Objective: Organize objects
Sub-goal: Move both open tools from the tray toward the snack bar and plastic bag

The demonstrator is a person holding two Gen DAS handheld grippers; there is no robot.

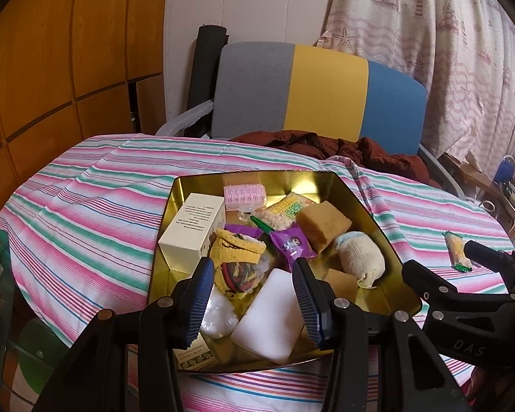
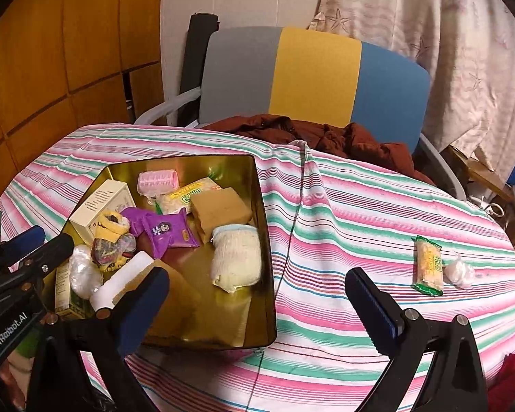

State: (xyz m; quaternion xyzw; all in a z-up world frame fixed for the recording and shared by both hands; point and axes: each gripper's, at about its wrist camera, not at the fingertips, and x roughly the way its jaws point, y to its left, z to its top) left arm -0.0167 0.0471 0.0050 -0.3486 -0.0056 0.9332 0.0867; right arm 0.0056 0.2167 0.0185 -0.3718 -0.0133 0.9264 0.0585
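Still, two items lie outside the tin point(image 2: 262, 240): a snack bar point(image 2: 428, 265) and a small clear packet point(image 2: 460, 270), touching, near my right tongs point(image 2: 257, 300), spread wide and empty. Left tongs point(image 1: 254, 285) hang released over the tin. Risk: pinching both together, or bunching the cloth point(image 2: 343, 213).

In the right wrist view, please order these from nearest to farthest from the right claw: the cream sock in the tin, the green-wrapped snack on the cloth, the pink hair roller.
From the right claw:
1. Cream sock, left of the claw, inside the gold tin.
2. Green-wrapped snack, to the right, on the striped cloth.
3. Pink hair roller, at the tin's far end.
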